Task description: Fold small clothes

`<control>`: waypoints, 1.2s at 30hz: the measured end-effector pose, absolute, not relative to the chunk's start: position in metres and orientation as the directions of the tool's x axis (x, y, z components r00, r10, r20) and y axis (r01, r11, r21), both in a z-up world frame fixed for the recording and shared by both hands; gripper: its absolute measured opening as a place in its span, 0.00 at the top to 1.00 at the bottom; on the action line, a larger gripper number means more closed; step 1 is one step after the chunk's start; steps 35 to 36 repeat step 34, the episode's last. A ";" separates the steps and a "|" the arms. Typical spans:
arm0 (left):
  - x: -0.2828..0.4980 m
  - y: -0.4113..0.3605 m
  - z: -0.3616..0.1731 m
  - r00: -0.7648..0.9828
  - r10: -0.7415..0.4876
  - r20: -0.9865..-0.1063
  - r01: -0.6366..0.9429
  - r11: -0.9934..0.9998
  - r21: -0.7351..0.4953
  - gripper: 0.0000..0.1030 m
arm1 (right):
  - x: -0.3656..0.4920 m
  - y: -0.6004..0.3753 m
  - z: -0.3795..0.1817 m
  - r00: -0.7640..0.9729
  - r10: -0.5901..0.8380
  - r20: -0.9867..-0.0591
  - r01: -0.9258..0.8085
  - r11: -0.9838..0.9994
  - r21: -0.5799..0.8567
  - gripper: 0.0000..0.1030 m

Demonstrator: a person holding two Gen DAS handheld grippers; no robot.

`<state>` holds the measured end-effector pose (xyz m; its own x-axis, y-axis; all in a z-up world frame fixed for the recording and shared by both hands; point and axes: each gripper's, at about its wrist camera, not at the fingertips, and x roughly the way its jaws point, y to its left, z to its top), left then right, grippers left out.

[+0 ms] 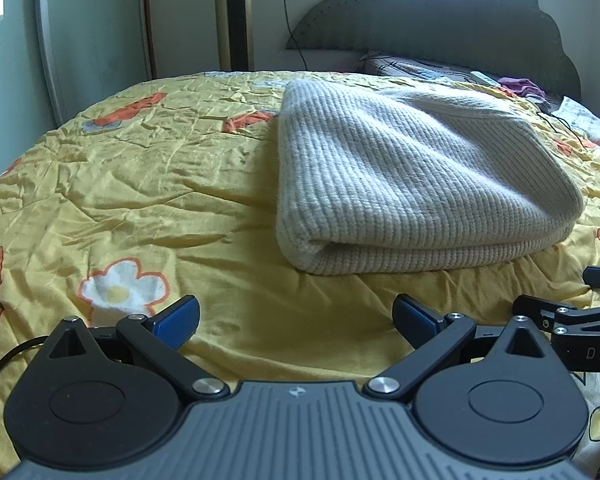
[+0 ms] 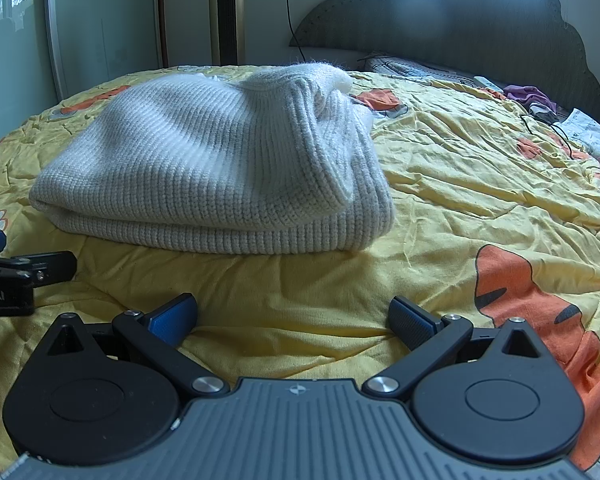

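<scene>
A cream ribbed knit sweater [image 1: 412,176] lies folded in a thick rectangle on the yellow bedspread [image 1: 140,184]. It also shows in the right wrist view [image 2: 220,168], with a loose cuff or collar draped on its right side. My left gripper [image 1: 296,320] is open and empty, low over the bedspread just in front of the sweater's near left corner. My right gripper [image 2: 292,320] is open and empty, in front of the sweater's near right part. Each gripper shows at the edge of the other's view, the right one [image 1: 580,320] and the left one [image 2: 12,276].
The yellow bedspread [image 2: 480,184] has orange tiger and white flower prints. A dark scalloped headboard [image 1: 460,28] stands at the back. Purple cloth [image 2: 528,94], a remote and cables lie near the pillows. A tower fan [image 1: 234,16] and a wardrobe stand at the back left.
</scene>
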<state>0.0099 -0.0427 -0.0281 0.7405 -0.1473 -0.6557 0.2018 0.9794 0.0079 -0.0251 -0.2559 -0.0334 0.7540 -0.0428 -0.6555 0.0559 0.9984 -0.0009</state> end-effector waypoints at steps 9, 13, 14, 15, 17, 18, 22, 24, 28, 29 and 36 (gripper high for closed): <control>0.013 -0.025 -0.020 0.751 -0.112 -0.651 0.159 0.987 0.013 0.00 | -0.025 -0.256 -0.033 0.754 -0.043 -0.656 0.056 0.998 -0.001 0.00; 0.018 -0.011 -0.016 0.753 -0.085 -0.652 0.125 0.992 0.015 0.00 | -0.025 -0.256 -0.033 0.754 -0.043 -0.656 0.056 0.998 -0.001 0.00; 0.018 -0.007 -0.015 0.755 -0.077 -0.652 0.115 0.993 0.016 0.00 | -0.025 -0.256 -0.033 0.754 -0.043 -0.656 0.056 0.998 -0.001 0.00; 0.020 -0.003 -0.014 0.756 -0.070 -0.651 0.107 0.994 0.017 0.00 | -0.025 -0.256 -0.033 0.754 -0.043 -0.656 0.056 0.998 -0.001 0.00; 0.021 0.005 -0.013 0.760 -0.054 -0.648 0.089 0.996 0.021 0.00 | -0.025 -0.256 -0.033 0.754 -0.043 -0.656 0.056 0.998 -0.001 0.00; 0.021 0.010 -0.012 0.761 -0.047 -0.647 0.079 0.997 0.021 0.00 | -0.025 -0.256 -0.033 0.754 -0.043 -0.656 0.056 0.998 -0.001 0.00; 0.020 0.026 -0.009 0.774 -0.023 -0.633 0.048 0.999 0.022 0.00 | -0.025 -0.256 -0.033 0.754 -0.043 -0.656 0.056 0.998 -0.001 0.00; 0.019 0.032 -0.007 0.783 -0.005 -0.622 0.035 0.999 0.037 0.00 | -0.025 -0.256 -0.033 0.754 -0.043 -0.656 0.056 0.998 -0.001 0.00; 0.020 0.044 -0.002 0.797 0.038 -0.602 0.003 0.998 0.068 0.00 | -0.025 -0.256 -0.033 0.754 -0.043 -0.656 0.056 0.998 -0.001 0.00; 0.020 0.048 -0.001 0.800 0.050 -0.597 -0.007 0.997 0.074 0.00 | -0.025 -0.256 -0.033 0.754 -0.043 -0.656 0.056 0.998 -0.001 0.00; 0.028 0.067 0.002 0.788 0.087 -0.609 -0.040 0.995 0.090 0.00 | -0.025 -0.256 -0.033 0.754 -0.043 -0.656 0.056 0.998 -0.001 0.00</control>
